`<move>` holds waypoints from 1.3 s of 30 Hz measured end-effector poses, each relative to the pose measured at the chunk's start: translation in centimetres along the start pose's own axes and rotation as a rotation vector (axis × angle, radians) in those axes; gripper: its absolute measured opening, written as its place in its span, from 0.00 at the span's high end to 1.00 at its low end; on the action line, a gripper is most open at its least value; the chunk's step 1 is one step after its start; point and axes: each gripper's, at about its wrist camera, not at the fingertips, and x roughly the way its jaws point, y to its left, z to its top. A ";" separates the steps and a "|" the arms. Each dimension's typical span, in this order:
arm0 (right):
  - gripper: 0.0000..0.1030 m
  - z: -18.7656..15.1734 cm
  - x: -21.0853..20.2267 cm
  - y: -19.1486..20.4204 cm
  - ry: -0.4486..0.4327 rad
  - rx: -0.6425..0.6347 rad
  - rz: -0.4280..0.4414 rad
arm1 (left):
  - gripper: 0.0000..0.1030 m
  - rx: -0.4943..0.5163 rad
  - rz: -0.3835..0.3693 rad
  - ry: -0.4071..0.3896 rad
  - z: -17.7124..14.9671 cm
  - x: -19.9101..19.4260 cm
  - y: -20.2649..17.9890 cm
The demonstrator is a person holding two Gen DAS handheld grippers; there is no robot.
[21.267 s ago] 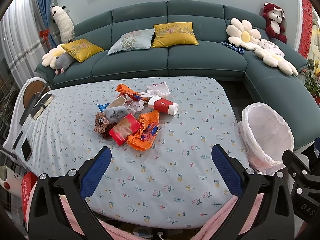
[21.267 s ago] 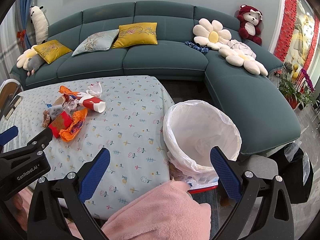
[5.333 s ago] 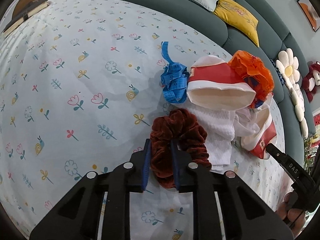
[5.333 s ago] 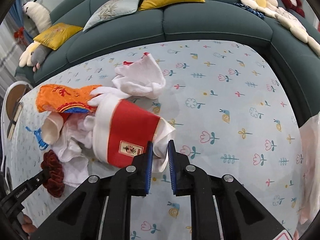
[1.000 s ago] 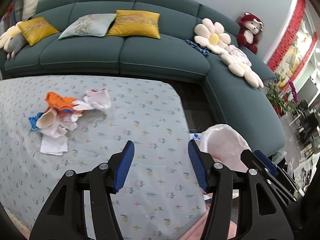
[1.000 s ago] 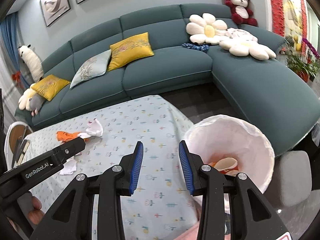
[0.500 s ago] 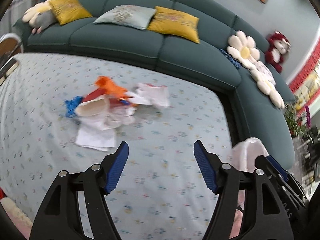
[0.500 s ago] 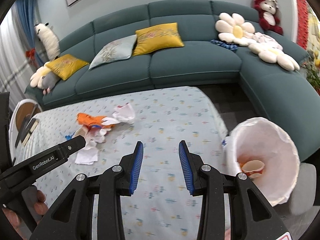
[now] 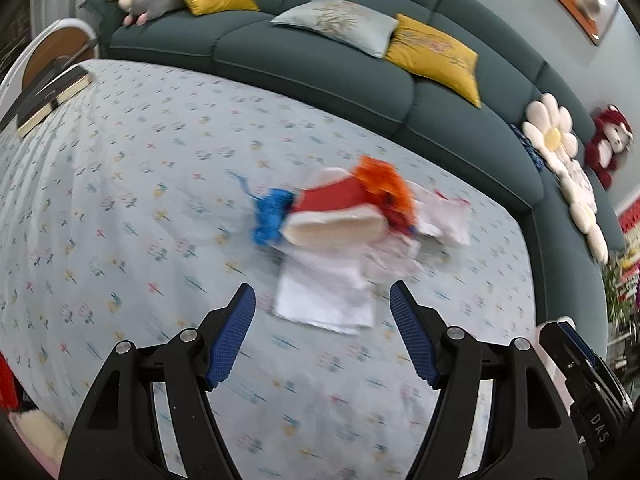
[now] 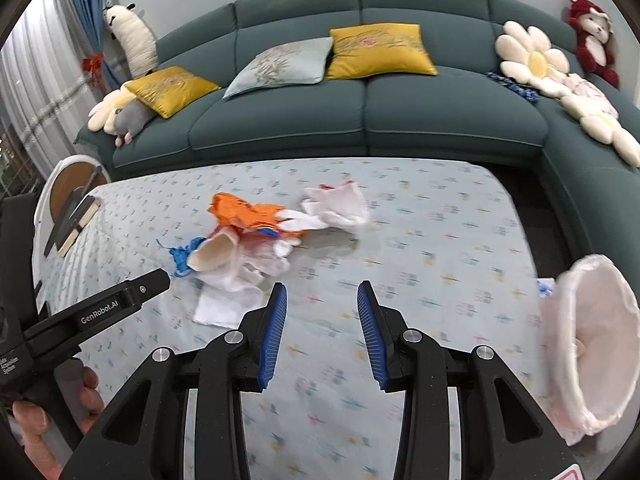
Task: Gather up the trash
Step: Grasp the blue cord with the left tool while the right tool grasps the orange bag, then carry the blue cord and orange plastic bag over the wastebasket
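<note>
A trash pile lies mid-table: a red-and-white paper cup (image 9: 334, 216) on its side, an orange wrapper (image 9: 386, 182), a blue crumpled ribbon (image 9: 270, 214), white tissues (image 9: 326, 292) and a white crumpled paper (image 9: 444, 216). My left gripper (image 9: 322, 300) is open and empty, just in front of the white tissues. My right gripper (image 10: 322, 298) is open and empty over bare tablecloth, right of the pile (image 10: 240, 240). The white-lined trash bin (image 10: 592, 344) stands off the table's right edge.
The table has a floral cloth (image 9: 120, 208). A book (image 9: 48, 96) lies on its far left corner by a round white chair (image 10: 68, 188). A teal sofa (image 10: 360, 120) with cushions and plush toys runs behind and along the right.
Both grippers have swung left from the bin toward the trash pile. The left gripper has come much closer to the pile, and the bin has slid to the right edge of the right view.
</note>
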 end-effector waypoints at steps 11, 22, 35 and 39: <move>0.52 3.8 7.0 6.1 0.028 -0.056 0.057 | 0.36 -0.074 0.002 0.025 4.3 4.2 4.7; 0.49 6.6 13.4 8.1 0.060 -0.069 0.048 | 0.36 -0.079 -0.041 0.089 6.4 9.2 5.2; 0.77 4.9 14.2 7.3 0.102 -0.049 0.083 | 0.84 -0.049 -0.090 0.118 4.9 9.7 4.4; 0.78 4.3 12.4 6.5 0.091 -0.038 0.089 | 0.85 -0.038 -0.096 0.101 4.4 8.1 3.4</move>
